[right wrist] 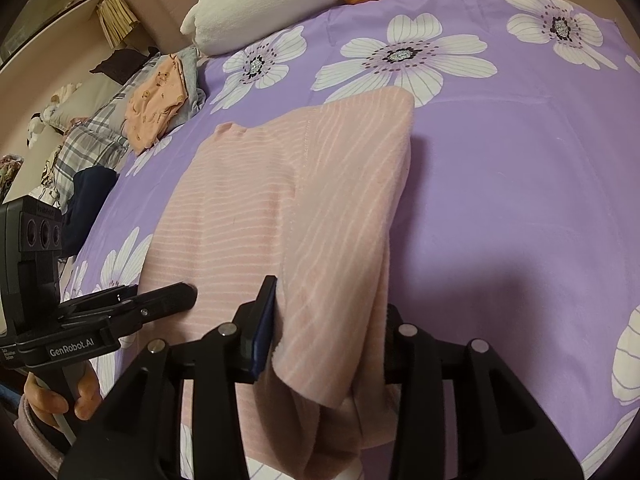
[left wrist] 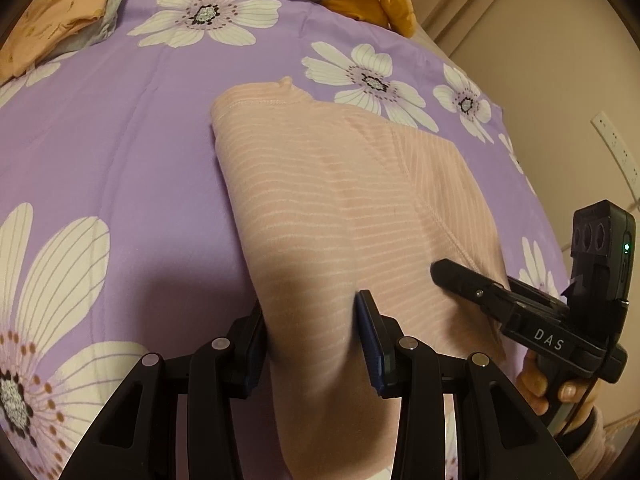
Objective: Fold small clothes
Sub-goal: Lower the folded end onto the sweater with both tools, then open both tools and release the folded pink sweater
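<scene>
pink striped garment [left wrist: 340,200], partly folded, on bed

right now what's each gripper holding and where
Both straddle the pink striped garment at its near edge: left gripper, right gripper; a firm pinch cannot be told.

My bed [left wrist: 120,152] is covered by a purple sheet [right wrist: 500,184] printed with big white flowers. A pink striped garment [left wrist: 320,200] lies on it near the middle, partly folded, one layer doubled over along its right side. Toward the far left corner sits a small stack of folded clothes [right wrist: 160,100], an orange printed piece on top. At the far edge rest a white plush pillow [right wrist: 264,4] and an orange cloth [left wrist: 368,4].
</scene>
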### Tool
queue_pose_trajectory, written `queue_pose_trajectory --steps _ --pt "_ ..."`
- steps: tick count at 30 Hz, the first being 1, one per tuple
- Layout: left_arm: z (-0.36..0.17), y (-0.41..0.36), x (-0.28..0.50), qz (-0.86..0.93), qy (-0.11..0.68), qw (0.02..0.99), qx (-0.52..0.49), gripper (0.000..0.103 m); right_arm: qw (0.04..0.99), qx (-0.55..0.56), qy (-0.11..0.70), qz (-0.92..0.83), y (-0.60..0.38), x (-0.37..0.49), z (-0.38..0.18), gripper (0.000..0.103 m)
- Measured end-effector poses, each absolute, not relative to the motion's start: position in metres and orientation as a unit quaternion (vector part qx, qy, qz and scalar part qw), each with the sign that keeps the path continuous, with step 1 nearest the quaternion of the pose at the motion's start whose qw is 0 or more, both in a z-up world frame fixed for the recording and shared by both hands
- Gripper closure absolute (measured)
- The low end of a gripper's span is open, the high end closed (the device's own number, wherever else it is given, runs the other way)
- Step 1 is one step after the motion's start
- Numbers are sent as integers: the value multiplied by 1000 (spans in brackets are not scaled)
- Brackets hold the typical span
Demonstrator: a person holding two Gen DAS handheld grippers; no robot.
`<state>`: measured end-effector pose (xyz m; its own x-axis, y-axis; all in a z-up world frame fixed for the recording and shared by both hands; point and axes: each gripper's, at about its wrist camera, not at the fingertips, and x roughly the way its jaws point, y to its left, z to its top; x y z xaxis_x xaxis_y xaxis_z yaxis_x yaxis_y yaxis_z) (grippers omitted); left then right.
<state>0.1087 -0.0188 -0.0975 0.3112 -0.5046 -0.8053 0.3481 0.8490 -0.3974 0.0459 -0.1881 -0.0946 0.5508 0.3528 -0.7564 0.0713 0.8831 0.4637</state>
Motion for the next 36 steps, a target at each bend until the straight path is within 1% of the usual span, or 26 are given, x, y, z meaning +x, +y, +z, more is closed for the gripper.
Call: queue_pose_trajectory --steps 13,29,36 --pt "-95 -10 101 -259 525 807 -72 64 851 232 465 71 -195 37 -92 59" --pt "-88 -5 98 -246 523 814 -57 64 854 231 463 62 -201 28 -88 58" --pt "-81 4 92 -234 520 820 -52 64 857 227 461 40 -213 21 -83 55"
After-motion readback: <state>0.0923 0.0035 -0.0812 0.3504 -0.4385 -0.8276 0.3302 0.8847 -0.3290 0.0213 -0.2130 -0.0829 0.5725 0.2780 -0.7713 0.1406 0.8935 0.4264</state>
